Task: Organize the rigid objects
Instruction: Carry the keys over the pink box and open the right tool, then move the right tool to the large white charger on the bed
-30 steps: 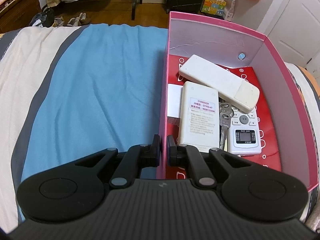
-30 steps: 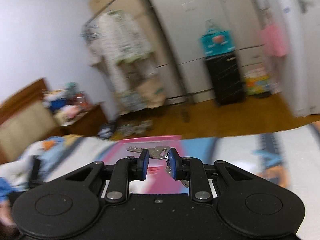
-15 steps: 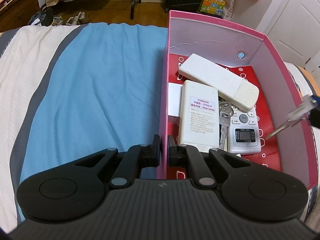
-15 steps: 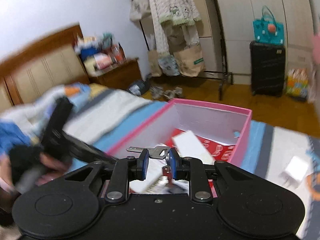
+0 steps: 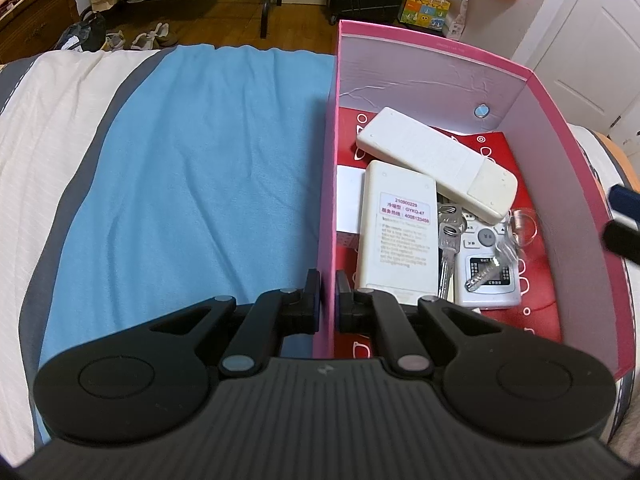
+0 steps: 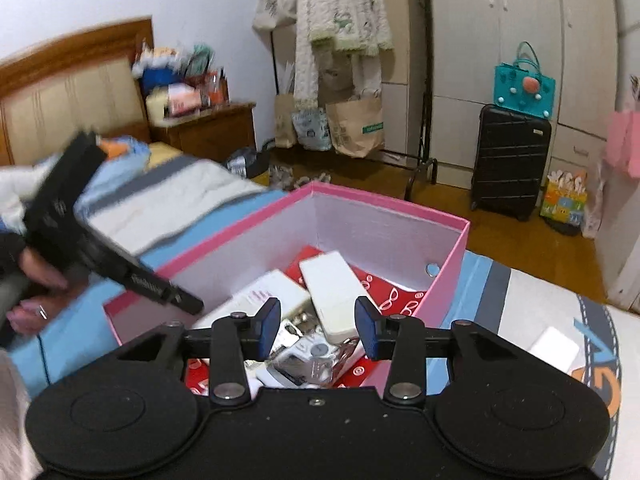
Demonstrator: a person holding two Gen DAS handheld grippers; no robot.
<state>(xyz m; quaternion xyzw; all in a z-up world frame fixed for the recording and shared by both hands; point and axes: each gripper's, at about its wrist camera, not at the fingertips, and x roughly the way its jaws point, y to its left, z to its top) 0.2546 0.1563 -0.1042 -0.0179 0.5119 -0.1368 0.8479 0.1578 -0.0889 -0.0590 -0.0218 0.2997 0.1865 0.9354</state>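
A pink box [image 5: 432,52] stands on the bed and holds two white remotes [image 5: 436,160] [image 5: 396,236], a small white remote [image 5: 490,280] and keys. A bunch of keys with a ring [image 5: 500,246] lies on the small remote; another key [image 5: 448,236] lies beside it. My left gripper [image 5: 328,296] is shut on the box's left wall. My right gripper [image 6: 318,324] is open and empty above the box [image 6: 384,208], with the keys [image 6: 316,364] below it. Its fingertips [image 5: 624,220] show at the right edge of the left wrist view.
The bed has a blue, white and grey cover [image 5: 192,168]. A white block [image 6: 554,344] lies on the bed right of the box. A suitcase [image 6: 508,160], bags and a clothes rack stand on the wooden floor beyond.
My right gripper carried the keys over the box, opened, and the keys now lie on the small remote inside. My left gripper has kept its hold on the box wall.
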